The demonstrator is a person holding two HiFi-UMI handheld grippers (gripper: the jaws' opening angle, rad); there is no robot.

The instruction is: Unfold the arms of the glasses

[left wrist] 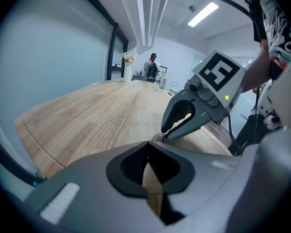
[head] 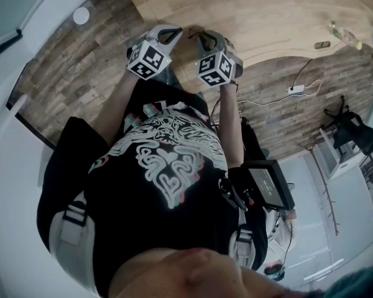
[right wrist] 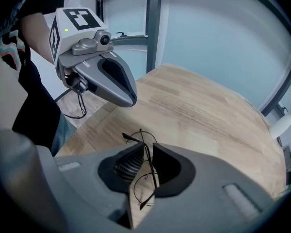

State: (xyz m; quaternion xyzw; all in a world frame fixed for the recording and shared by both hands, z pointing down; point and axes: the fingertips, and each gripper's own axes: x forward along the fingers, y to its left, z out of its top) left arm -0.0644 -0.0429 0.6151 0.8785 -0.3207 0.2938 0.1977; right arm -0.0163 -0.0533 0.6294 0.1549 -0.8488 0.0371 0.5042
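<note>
The left gripper [left wrist: 148, 144] has its jaws pressed together with nothing between them. It hangs tilted down over the near edge of the wooden table [head: 267, 11], its marker cube [head: 149, 58] facing up toward the person's chest. In the right gripper view its grey tip sits above and to the left of the glasses [right wrist: 151, 167], close but not touching them.

The glasses are thin dark wire ones, right at the table's edge between the two grippers. One round lens rim shows just past the right gripper [right wrist: 145, 147]. The other shows through the gap lower down, against the wood.

The right gripper's jaws stand almost together, clamped on the wire frame that runs between its pads. One dark arm tip pokes out to the left of them. This gripper points down more steeply than the left one.

Farther right, a white cable [head: 295, 89] lies on the plank floor.
</note>
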